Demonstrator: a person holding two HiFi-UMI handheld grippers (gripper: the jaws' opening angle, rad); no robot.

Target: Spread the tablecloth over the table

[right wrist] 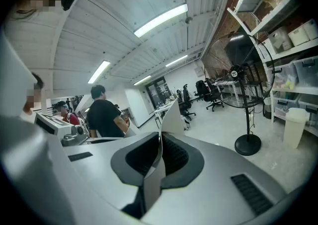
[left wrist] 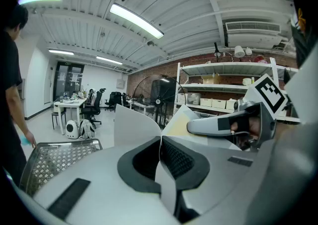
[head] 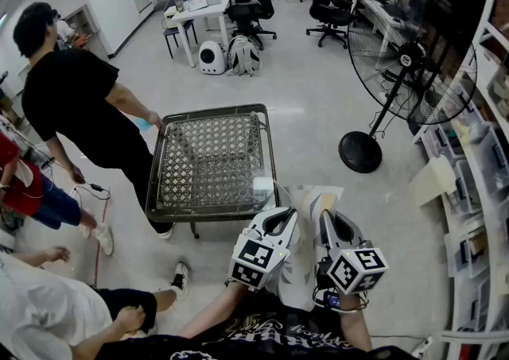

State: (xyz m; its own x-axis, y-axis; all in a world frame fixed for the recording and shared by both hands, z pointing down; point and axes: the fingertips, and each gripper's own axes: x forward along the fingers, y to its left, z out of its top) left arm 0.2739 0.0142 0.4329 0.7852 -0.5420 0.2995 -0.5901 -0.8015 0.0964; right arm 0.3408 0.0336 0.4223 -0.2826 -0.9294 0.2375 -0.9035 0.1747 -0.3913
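Jaws of the left gripper (left wrist: 160,144) and the right gripper (right wrist: 160,147) were each shut tight on an edge of the tablecloth (head: 306,201), which hung gathered at the near-right corner of the bare tabletop (head: 208,161). Best practice: keep both grips firm, draw the edge taut by parting the grippers, then carry the cloth far across.

Low in the head view, the left gripper (head: 285,214) and right gripper (head: 325,217) have smooth pale grey shells with black, mesh-textured jaw linings. The left cube (head: 256,261) and right cube (head: 357,269) are white with black square markers. Along the bottom edge is a black top (head: 270,342) with white print.
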